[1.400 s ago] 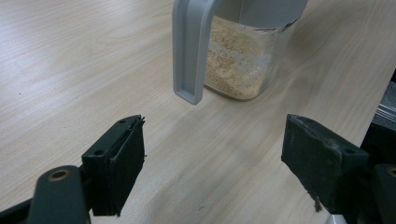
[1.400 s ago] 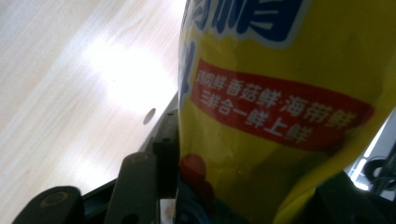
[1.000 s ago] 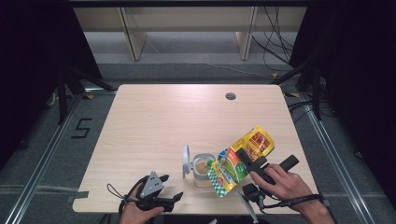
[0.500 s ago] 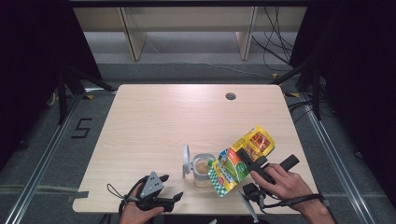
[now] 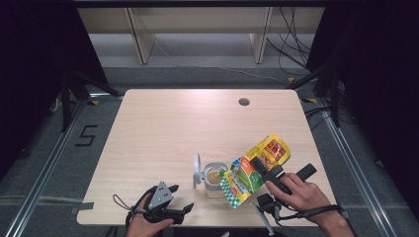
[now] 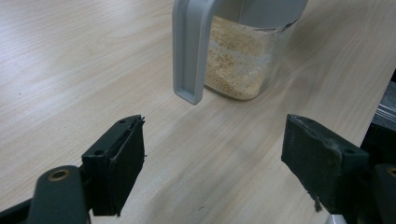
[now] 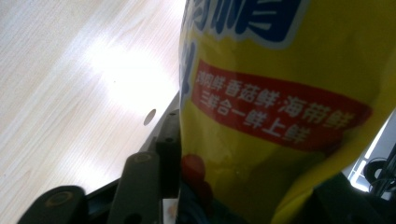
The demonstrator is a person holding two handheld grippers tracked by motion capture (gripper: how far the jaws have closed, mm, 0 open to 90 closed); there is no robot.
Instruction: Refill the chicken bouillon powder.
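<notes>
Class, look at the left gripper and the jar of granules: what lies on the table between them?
Nothing: in the left gripper view, bare wooden table runs from the open left gripper to the jar, whose grey flip lid hangs toward the jaws.

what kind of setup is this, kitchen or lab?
Likely a lab recording station, not a kitchen: a bare wooden table inside a metal frame, black curtains around it, loose cables and a taped number 5 on the floor.

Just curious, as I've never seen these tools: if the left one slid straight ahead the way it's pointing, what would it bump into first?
Probably the grey flip lid hanging off the clear jar of granules, straight ahead of the open left tool; depth is hard to judge.
</notes>
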